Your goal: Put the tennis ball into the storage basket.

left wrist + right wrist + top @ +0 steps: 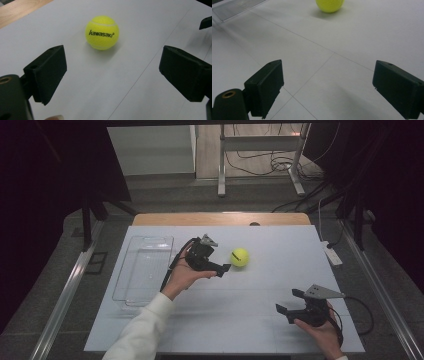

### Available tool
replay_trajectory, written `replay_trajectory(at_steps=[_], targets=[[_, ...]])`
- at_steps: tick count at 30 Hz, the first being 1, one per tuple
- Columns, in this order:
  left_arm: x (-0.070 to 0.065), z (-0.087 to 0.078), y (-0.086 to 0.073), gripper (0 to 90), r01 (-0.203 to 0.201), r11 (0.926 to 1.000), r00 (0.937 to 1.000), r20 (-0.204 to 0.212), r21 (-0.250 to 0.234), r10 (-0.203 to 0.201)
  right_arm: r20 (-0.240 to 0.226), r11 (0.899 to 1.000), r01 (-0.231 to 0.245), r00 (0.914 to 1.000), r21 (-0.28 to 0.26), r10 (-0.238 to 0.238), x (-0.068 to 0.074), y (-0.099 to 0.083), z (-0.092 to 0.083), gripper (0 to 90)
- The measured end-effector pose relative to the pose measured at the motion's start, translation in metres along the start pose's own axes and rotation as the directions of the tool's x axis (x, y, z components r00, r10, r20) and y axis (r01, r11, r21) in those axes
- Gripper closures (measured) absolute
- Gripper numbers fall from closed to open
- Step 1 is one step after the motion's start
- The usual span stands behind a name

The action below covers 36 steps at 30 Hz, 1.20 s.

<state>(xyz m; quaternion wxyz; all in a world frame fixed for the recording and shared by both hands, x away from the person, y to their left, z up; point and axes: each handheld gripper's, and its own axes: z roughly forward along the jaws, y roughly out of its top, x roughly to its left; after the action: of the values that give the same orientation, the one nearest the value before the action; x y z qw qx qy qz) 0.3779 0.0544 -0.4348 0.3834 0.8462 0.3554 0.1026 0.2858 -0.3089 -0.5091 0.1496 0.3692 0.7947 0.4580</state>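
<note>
Left gripper (223, 261) wide open near yellow tennis ball (239, 257), holding nothing, right gripper (289, 303) wide open, empty, well apart.

**Bench layout: ball mid-bench, tray at the left edge**

The yellow felt tennis ball (240, 257) lies on the white bench (260, 320) near its middle, toward the far edge. The clear rectangular plastic tray (144, 268) lies along the left edge, well apart from the ball. The left gripper (223, 269) sits between tray and ball, just beside the ball. The right gripper (289, 305) hangs over the near right corner, well apart from the ball.
</note>
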Motion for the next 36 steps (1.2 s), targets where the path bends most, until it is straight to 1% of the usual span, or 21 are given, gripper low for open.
replay_trajectory(at_steps=[7,16,20,26,28,36], targets=[[0.002,0.005,0.005,8.5,0.003,1.0000,1.0000,-0.002,0.007,-0.003,-0.003,1.000,0.000,1.0000,-0.002,0.000,0.000,0.000,0.000,9.9],[0.005,0.011,0.007,8.5,0.008,0.9997,1.0000,-0.003,0.023,-0.008,-0.002,1.000,0.000,1.0000,-0.001,0.000,0.000,0.000,0.000,9.9],[0.008,0.013,0.009,8.5,0.022,0.9996,0.9997,0.006,0.020,-0.022,-0.002,1.000,-0.001,1.0000,-0.001,0.001,0.000,0.000,0.000,9.9],[0.010,0.017,0.014,8.5,0.021,0.9994,0.9998,0.005,0.028,-0.021,-0.002,1.000,0.000,1.0000,-0.002,0.000,0.000,0.000,0.000,9.9],[0.011,0.019,0.016,8.5,0.030,0.9992,0.9995,0.008,0.025,-0.030,-0.003,1.000,-0.001,1.0000,-0.002,0.001,0.000,0.000,0.000,9.9],[0.013,0.027,0.020,8.4,0.033,0.9987,0.9994,0.012,0.040,-0.034,-0.005,1.000,0.000,1.0000,-0.001,0.000,0.000,0.000,0.001,9.9]])
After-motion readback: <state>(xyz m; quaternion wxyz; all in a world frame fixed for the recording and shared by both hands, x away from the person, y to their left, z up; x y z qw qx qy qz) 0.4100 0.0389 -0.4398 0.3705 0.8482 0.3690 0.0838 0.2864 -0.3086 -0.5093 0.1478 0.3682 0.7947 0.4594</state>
